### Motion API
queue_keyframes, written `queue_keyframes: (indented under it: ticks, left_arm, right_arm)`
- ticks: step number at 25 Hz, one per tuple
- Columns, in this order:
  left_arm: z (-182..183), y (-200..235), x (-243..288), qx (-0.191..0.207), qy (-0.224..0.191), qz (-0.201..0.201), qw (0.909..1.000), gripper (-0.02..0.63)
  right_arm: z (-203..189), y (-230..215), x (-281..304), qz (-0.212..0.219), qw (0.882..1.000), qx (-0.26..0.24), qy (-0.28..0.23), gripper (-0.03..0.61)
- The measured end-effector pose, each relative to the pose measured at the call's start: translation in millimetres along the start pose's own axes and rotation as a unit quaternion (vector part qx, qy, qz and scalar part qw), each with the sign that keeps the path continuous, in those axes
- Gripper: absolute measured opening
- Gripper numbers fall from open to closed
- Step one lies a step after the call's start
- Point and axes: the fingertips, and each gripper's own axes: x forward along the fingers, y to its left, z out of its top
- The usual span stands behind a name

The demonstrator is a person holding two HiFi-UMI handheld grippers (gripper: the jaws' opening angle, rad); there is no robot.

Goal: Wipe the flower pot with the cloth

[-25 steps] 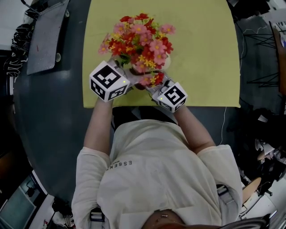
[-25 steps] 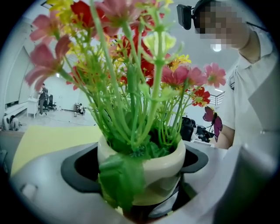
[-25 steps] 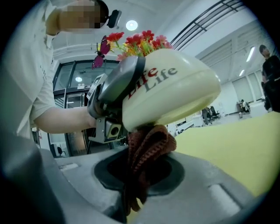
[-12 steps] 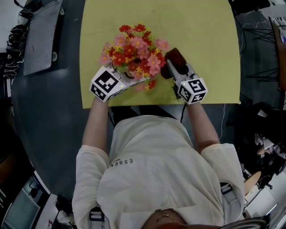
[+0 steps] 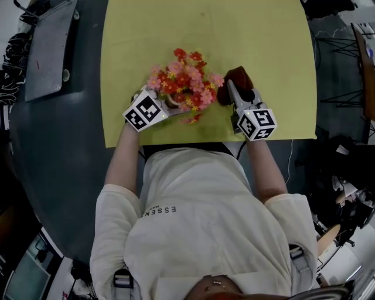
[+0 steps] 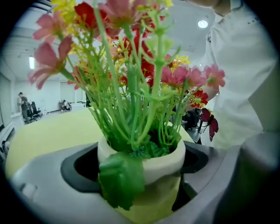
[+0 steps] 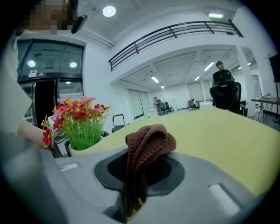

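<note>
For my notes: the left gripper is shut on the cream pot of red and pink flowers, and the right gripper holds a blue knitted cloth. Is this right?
Only the colour is wrong: the knitted cloth in the right gripper is dark brown, not blue, as the right gripper view shows. The left gripper is indeed shut on the cream pot of flowers.

A large open office or lab hall is shown. In the right gripper view, white walls [image 7: 101, 83], recessed ceiling lights [image 7: 109, 11], a railed mezzanine [image 7: 175, 31] and glass doors [image 7: 48, 83] are seen, with a person [image 7: 222, 73] by a black office chair [image 7: 225, 97]. In the head view, a dark round table [image 5: 58, 152] covered by a yellow mat [image 5: 263, 47] is seen, with cables [image 5: 328, 42] and black stands [image 5: 347, 102] beside it.
</note>
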Motion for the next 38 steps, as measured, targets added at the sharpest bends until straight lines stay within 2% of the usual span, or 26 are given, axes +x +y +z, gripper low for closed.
queue_keyframes:
  ticks: [7,14,15,17,21,23,24,25,26,28,31,35,38]
  left_arm:
    - [-32,1,13,0.028,0.013,-0.014,0.9994,0.554]
    - [-36,1,18,-0.011,0.002,-0.021,0.9997,0.552]
    - [-35,3,18,-0.016,0.002,-0.015,0.9998,0.561]
    - [-32,6,16,-0.033,-0.004,0.003,0.9995,0.621]
    - [-28,0,-8,-0.060,-0.015,0.035,0.9975,0.621]
    - [-28,-2,-29,-0.076,-0.025,0.070,0.9943,0.615]
    - [-28,0,-42,-0.084,-0.031,0.097,0.9912,0.596]
    - [-29,3,-56,-0.088,-0.038,0.132,0.9866,0.510]
    - [-30,7,-70,-0.091,-0.045,0.170,0.9803,0.391]
    - [-28,13,-94,-0.088,-0.056,0.236,0.9662,0.234]
    - [-10,16,-118,-0.075,-0.083,0.300,0.9473,0.126]
    - [18,16,-142,-0.087,-0.129,0.365,0.9180,0.015]
    - [34,8,-153,-0.109,-0.153,0.391,0.9012,0.015]
  right_arm:
    - [-16,6,5,-0.006,1.000,0.008,-0.001,0.061]
    - [-15,9,-2,-0.009,1.000,0.004,0.012,0.061]
    - [-15,10,-3,-0.011,1.000,0.005,0.014,0.061]
    - [-17,12,-5,-0.013,1.000,0.008,0.021,0.061]
    - [-18,25,-11,0.000,0.999,0.020,0.031,0.060]
    - [-16,31,-15,0.005,0.999,0.023,0.031,0.060]
    - [-14,33,-17,0.006,0.999,0.023,0.030,0.060]
    - [-11,34,-19,0.006,0.999,0.023,0.029,0.060]
    - [-9,36,-21,0.006,0.999,0.022,0.029,0.060]
    - [-6,39,-26,0.006,0.999,0.020,0.029,0.061]
    - [-2,42,-33,0.003,1.000,0.015,0.025,0.060]
    - [-1,42,-43,0.000,1.000,0.009,0.018,0.060]
    - [-4,46,-48,0.005,1.000,0.005,0.018,0.060]
